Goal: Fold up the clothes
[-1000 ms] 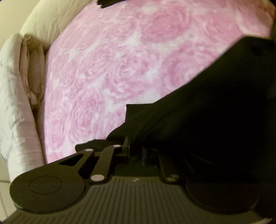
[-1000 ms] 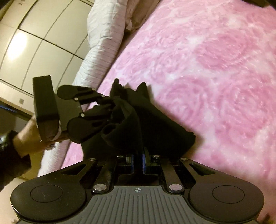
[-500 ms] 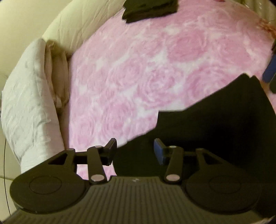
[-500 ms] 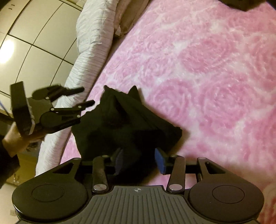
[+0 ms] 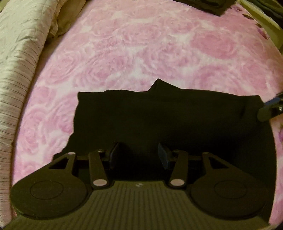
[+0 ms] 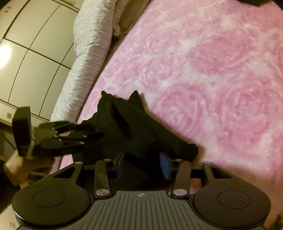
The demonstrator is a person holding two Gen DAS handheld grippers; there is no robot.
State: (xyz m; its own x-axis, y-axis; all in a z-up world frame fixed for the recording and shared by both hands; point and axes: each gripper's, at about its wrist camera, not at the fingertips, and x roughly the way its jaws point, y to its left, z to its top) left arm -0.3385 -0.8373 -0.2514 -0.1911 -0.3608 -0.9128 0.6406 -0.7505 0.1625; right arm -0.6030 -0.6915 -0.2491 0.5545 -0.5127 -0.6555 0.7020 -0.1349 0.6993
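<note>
Now both tongs, left and right, stand spread over the black garment (loosely bunched); careless pinching risks undoing layers on the bed.

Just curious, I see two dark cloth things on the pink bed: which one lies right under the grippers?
The black garment spread across the pink rose-patterned blanket, directly before the open left gripper. The other dark folded pile lies at the far edge.

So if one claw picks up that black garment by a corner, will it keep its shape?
Probably not. The black garment lies in soft folds and creases on the pink blanket, so it looks floppy and would likely drape. It seems thin, hence probably light. Pushed, it would likely bunch up on the fuzzy surface rather than slide.
</note>
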